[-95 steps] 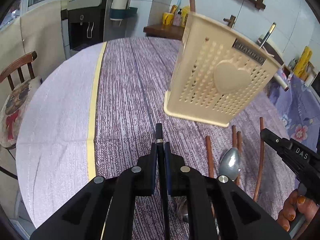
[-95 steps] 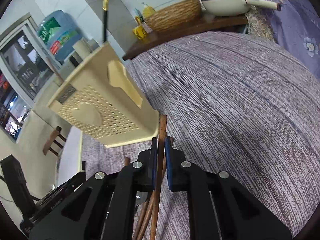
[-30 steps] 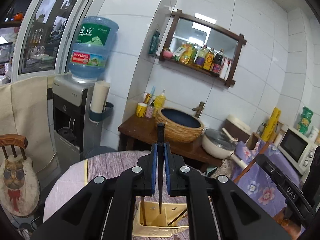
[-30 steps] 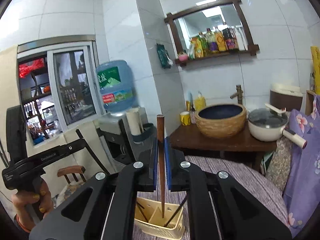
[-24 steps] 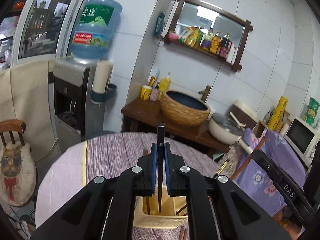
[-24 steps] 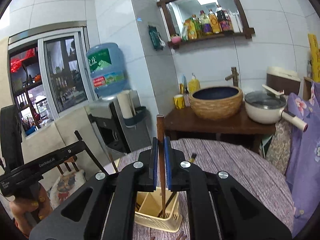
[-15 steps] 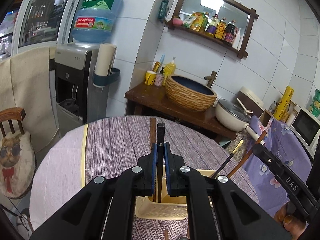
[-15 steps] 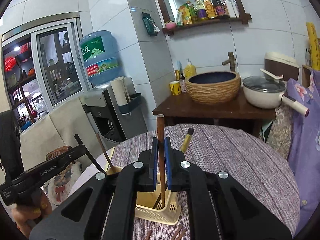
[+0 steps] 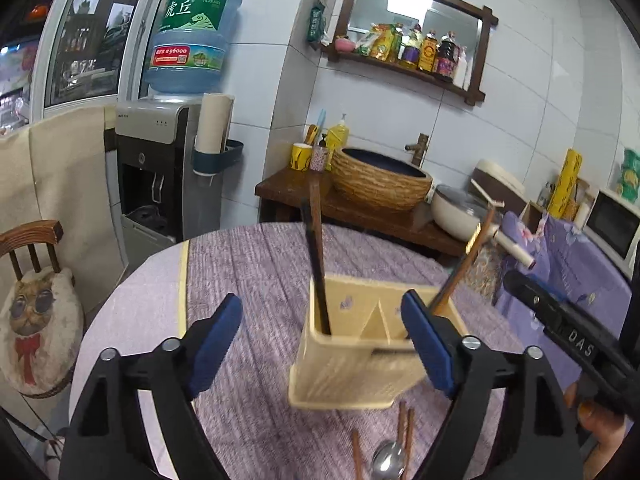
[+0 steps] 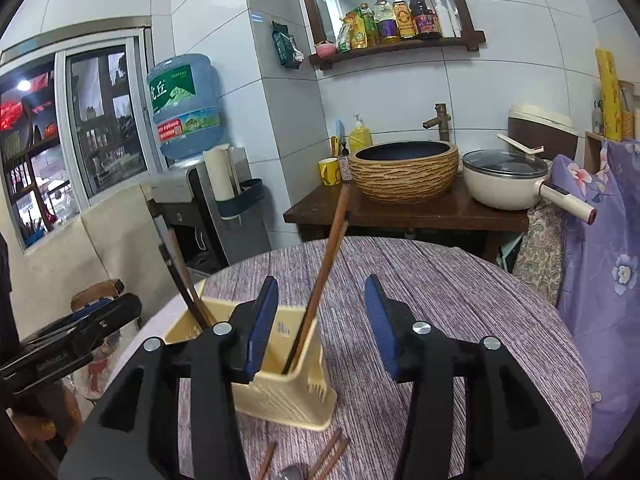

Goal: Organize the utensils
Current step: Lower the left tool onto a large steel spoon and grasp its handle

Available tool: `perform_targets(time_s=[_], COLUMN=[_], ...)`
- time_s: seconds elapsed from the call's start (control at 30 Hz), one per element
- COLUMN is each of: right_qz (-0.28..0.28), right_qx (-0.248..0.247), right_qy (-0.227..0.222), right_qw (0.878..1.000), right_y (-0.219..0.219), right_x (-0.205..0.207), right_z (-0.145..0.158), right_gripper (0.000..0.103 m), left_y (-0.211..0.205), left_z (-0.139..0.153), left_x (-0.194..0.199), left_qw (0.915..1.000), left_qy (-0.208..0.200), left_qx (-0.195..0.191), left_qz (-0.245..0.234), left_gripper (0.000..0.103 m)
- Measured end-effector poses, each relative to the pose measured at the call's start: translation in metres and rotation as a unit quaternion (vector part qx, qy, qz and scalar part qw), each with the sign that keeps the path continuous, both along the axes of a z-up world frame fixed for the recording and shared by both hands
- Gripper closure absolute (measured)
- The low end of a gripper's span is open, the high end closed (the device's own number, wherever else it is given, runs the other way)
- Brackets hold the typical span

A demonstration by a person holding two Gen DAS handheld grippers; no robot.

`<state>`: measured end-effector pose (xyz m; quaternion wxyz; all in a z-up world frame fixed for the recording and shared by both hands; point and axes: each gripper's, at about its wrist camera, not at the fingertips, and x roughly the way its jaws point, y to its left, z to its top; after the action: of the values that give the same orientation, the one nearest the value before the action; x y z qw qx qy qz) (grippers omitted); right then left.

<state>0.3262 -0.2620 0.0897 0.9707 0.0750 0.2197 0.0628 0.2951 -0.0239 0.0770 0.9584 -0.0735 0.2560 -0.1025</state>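
A cream utensil holder (image 9: 360,364) stands upright on the round purple table; it also shows in the right wrist view (image 10: 288,392). A black utensil (image 9: 316,272) and a brown chopstick (image 9: 460,276) stand in it, leaning; the brown chopstick (image 10: 324,280) shows in the right wrist view too. My left gripper (image 9: 320,344) is open and empty above the holder. My right gripper (image 10: 322,320) is open and empty beside it. Loose chopsticks (image 9: 404,432) and a spoon (image 9: 388,462) lie on the table in front of the holder.
The purple tablecloth (image 10: 460,300) covers the round table. Behind it stand a wooden counter with a woven basin (image 10: 404,172) and a white pot (image 10: 504,180), and a water dispenser (image 9: 168,168). A chair with a cat cushion (image 9: 32,320) is at the left.
Both grippers have opened and let go of their utensils, which now stand leaning in the holder. Both grippers have lowered toward the holder over the last second.
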Motion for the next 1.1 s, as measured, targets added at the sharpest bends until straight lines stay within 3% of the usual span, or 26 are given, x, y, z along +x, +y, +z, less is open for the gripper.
perform_targets(time_s=[0.2,0.3,0.43,0.57,0.73,0.93,1.1], right_qz=[-0.004,-0.008,-0.017,-0.031,-0.034,-0.037,-0.039], right_qx=[-0.022,-0.028,-0.032,-0.032,-0.029,-0.028,-0.031], right_qy=[0.055,0.080,0.106,0.125,0.136,0.139,0.145], right_qw=[0.998,0.996,0.994,0.991,0.990,0.989,0.988], right_y=[0.004,0.005,0.005,0.002,-0.002,-0.003,-0.002], right_x=[-0.032,-0.048,-0.065,-0.075,-0.086,-0.093,-0.093], right_z=[-0.046,-0.072,-0.098,-0.113,-0.125,-0.129,-0.131], right_gripper=[0.048,0.047,0.047,0.047,0.047,0.047,0.047], left_y=[0.008,0.009,0.002,-0.014,-0.028,-0.039,-0.043], left_z=[-0.047,-0.074,-0.099,-0.117,-0.131,-0.145,-0.145], left_x=[-0.026,-0.038,-0.058,-0.071,-0.076,-0.072,-0.073], left_qw=[0.9975,0.9931,0.9885,0.9836,0.9802,0.9767,0.9763], left_qy=[0.063,0.112,0.143,0.161,0.175,0.192,0.194], left_qx=[0.030,0.032,0.046,0.078,0.087,0.091,0.094], left_qz=[0.008,-0.002,-0.011,-0.025,-0.033,-0.029,-0.019], left_gripper=[0.019,0.023,0.029,0.030,0.031,0.040,0.043])
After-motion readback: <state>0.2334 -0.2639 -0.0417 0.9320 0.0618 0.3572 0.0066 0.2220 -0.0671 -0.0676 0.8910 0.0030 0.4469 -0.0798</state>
